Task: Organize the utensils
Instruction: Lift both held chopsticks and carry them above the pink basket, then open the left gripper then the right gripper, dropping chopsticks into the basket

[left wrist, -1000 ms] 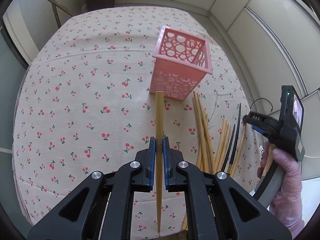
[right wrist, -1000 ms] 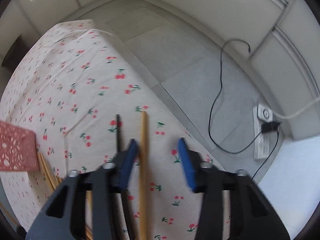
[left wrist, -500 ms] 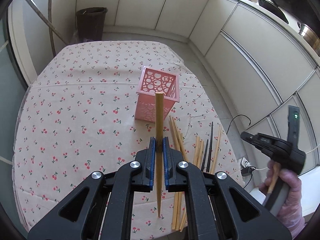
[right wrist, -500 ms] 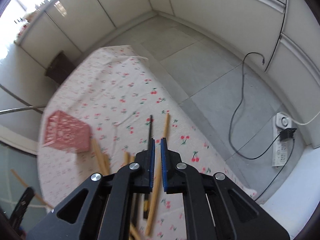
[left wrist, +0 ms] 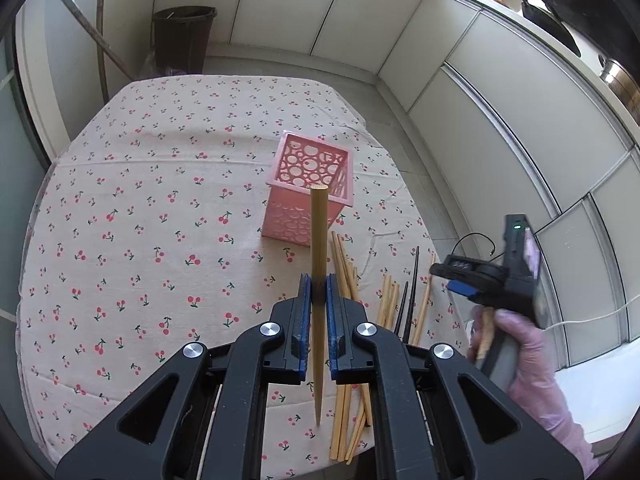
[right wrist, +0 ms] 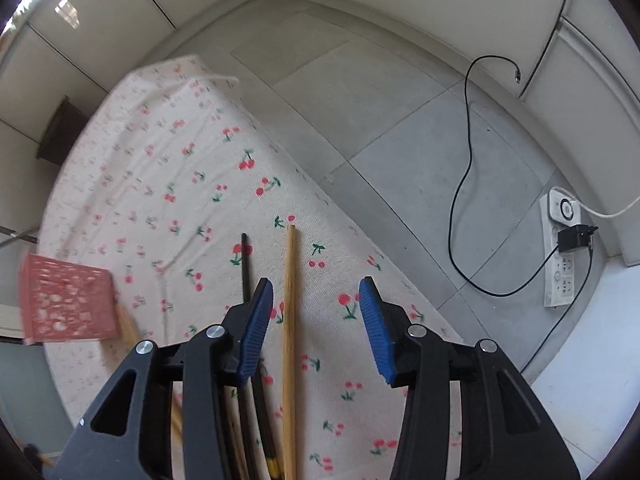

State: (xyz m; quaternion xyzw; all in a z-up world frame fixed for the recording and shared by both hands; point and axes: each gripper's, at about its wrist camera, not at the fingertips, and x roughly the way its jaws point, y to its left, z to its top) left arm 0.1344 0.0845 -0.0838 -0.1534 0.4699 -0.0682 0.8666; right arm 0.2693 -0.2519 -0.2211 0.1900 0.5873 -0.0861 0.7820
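1. Above the table, in the left wrist view, the left gripper [left wrist: 319, 294] pinches one chopstick [left wrist: 319, 240] upright, short of the pink holder [left wrist: 310, 196]. The holder looks empty, and a pile [left wrist: 384, 304] of chopsticks lies on the cloth [left wrist: 160, 200], so most of the sorting is left.
2. Over the table edge, in the right wrist view, the right gripper [right wrist: 316, 320] is opening, astride a light chopstick [right wrist: 290, 300] it does not touch; a dark chopstick [right wrist: 246, 268] lies beside.

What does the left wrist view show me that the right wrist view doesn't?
Left wrist only: the left hand-held gripper shut on a wooden chopstick, a gloved hand, a bin.

Right wrist only: the right hand-held gripper, jaws opening over a loose chopstick; a power strip.

Both: pink basket, cherry tablecloth.
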